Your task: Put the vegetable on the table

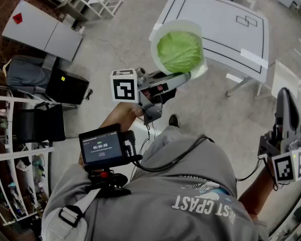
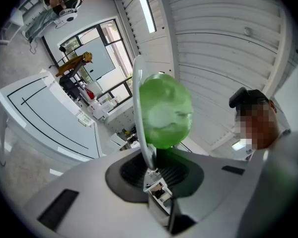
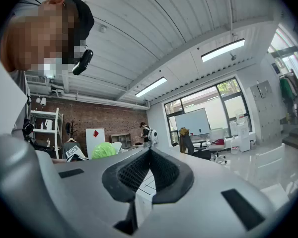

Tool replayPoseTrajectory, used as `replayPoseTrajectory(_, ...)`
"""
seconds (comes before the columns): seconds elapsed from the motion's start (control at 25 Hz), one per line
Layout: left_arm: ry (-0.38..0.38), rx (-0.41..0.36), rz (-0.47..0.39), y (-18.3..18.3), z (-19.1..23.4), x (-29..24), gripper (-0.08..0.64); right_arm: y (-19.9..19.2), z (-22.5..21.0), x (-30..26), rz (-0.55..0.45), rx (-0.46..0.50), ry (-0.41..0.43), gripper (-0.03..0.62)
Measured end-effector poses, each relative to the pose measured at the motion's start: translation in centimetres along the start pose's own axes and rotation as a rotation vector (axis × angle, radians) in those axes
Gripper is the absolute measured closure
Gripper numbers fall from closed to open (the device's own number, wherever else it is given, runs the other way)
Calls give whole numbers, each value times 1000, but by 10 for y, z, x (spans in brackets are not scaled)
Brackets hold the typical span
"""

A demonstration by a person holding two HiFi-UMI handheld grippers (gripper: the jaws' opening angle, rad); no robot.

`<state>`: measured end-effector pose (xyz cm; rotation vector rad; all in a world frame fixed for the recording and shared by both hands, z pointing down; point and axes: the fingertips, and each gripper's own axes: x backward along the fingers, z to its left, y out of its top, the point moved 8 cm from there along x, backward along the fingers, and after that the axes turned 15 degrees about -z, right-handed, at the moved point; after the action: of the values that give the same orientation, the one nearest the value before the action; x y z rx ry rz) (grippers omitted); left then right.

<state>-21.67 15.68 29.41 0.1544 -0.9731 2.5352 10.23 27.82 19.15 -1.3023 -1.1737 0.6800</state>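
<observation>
A round green cabbage point(image 1: 179, 50) lies on a pale plate point(image 1: 198, 70) held in the air over the floor, short of the white table point(image 1: 226, 14). My left gripper point(image 1: 183, 76) is shut on the plate's near rim. In the left gripper view the plate point(image 2: 138, 108) stands edge-on between the jaws, with the cabbage point(image 2: 164, 110) on its right side and my left gripper point(image 2: 151, 170) pinching its lower edge. My right gripper point(image 1: 286, 94) hangs low at the right, shut and empty. In its own view the right gripper point(image 3: 149, 151) has its pads pressed together, and the cabbage point(image 3: 104, 149) shows small at the left.
The white table point(image 2: 44, 114) carries black taped outlines. A white shelf rack point(image 1: 12, 159) and a black bag point(image 1: 65, 87) stand at the left, with grey boards point(image 1: 42, 31) on the floor. A camera monitor point(image 1: 101, 147) is strapped to the person's chest.
</observation>
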Motion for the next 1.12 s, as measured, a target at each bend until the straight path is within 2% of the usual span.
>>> replayPoseTrajectory(0.36,6,-6,-42,-56,-37,-23,506,7,-34,64,2,-42,16,584)
replayPoseTrajectory(0.56,-9,9,-89,-49,-47,-32,506,15,-33,52,19,-51,36,584)
replayPoseTrajectory(0.84,-8,-29,-84,-46,-51,-34,506,16,-34,55,12,-49,43,584)
replayPoseTrajectory(1.12,-1,-43,-83,-43,-55,-34,506,15,-35,56,-8,-92,61,581)
